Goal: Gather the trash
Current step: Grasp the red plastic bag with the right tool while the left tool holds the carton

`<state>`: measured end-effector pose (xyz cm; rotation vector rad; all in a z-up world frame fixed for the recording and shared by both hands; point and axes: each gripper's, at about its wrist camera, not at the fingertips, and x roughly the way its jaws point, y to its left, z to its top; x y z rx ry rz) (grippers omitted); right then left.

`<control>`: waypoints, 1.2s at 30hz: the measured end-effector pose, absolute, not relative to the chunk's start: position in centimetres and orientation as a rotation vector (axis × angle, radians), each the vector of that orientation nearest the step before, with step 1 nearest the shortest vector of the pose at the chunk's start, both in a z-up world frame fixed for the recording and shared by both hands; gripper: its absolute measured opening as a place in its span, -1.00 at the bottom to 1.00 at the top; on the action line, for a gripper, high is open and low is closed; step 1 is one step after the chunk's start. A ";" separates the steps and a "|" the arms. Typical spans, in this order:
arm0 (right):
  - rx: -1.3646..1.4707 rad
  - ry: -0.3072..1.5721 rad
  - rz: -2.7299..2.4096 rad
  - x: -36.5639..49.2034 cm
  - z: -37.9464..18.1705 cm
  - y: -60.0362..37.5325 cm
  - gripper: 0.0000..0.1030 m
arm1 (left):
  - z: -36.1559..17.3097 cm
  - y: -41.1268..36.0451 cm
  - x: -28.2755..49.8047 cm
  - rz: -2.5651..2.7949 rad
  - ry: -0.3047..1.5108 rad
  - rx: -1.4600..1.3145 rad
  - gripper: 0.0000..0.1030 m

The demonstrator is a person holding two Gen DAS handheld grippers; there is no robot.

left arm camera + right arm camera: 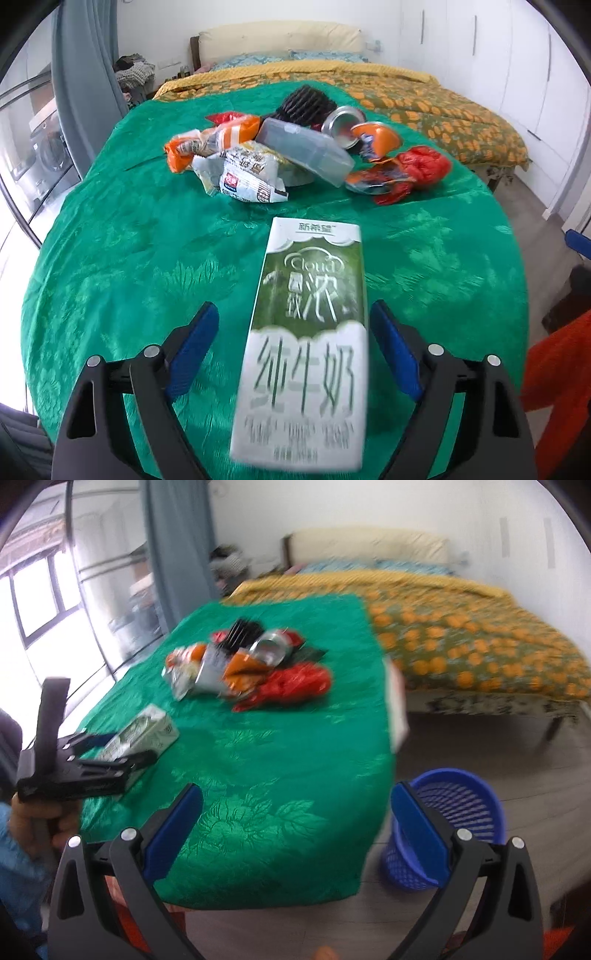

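Between the spread blue pads of the left claw (291,332) lies a green-and-white milk carton (306,332) on the green-clothed counter (110,258); its print is smeared by blur and its near end is cut off low in the picture, and the pads appear to stand clear of its sides. Beyond it sits a heap of wrappers (240,162), a clear plastic box (306,149) and a crushed can (341,123), partly hiding one another. The right claw (295,827) gapes empty over the counter's near edge, its right finger covering part of the blue mesh bin (461,812) on the floor
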<state>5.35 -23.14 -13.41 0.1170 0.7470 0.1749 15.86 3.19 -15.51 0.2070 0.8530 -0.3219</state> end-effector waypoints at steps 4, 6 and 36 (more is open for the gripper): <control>0.009 0.798 0.220 9.7 -14.6 -23.4 0.91 | -16.3 2.9 17.5 -0.297 0.891 0.198 0.73; -0.012 0.782 0.282 12.5 -14.4 -24.0 0.91 | -16.4 3.3 17.8 -0.291 0.908 0.168 0.79; -0.082 1.057 0.606 16.2 -13.7 -21.5 0.71 | -16.2 4.0 18.5 -0.316 0.958 0.132 0.89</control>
